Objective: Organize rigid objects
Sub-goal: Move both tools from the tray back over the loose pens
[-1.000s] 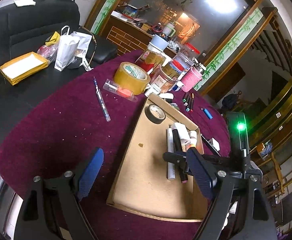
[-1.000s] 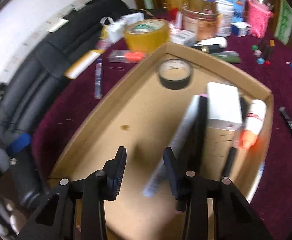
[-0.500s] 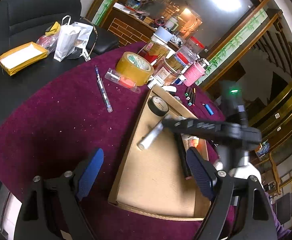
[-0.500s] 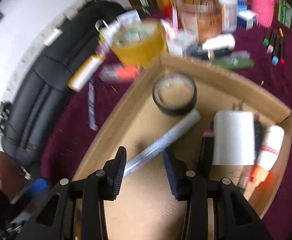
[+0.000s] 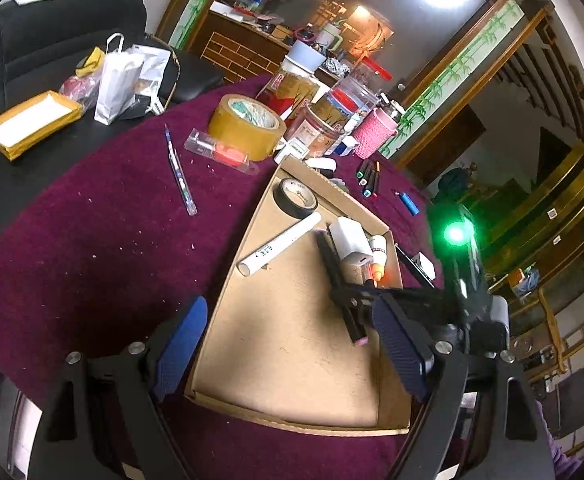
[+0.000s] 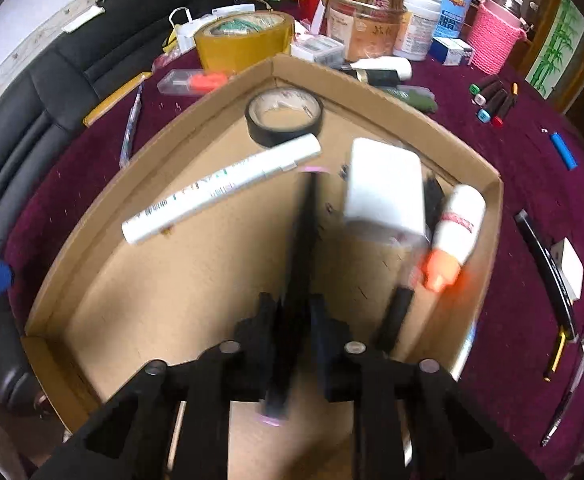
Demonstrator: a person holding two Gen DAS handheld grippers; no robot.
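Observation:
A cardboard tray (image 5: pixel 283 360) (image 6: pixel 163 168) lies on the maroon cloth. It holds a black tape roll (image 6: pixel 283 120), a white marker (image 6: pixel 219 190) lying slantwise, a white charger block (image 6: pixel 386 184), a white glue bottle (image 6: pixel 458 228) with an orange tip, and a black marker (image 6: pixel 302 232) with pink ends. My right gripper (image 6: pixel 294 316) (image 5: pixel 356 300) points down into the tray. Its jaws are closing, with both pads against the black marker's near half. My left gripper (image 5: pixel 287 320) hovers open over the tray's near left edge and holds nothing.
Behind the tray stand a yellow tape roll (image 5: pixel 245 126), jars and a pink knitted cup (image 5: pixel 372 136). On the cloth lie a pen (image 5: pixel 179 172), a clear case (image 5: pixel 219 152), several coloured markers (image 5: pixel 368 178), a blue lighter (image 5: pixel 410 204) and a black pen (image 6: pixel 548 272).
The white marker has swung from beside the black marker to a slant across the tray. My right gripper shifted onto the black marker and narrowed its jaws around it. The left gripper barely moved.

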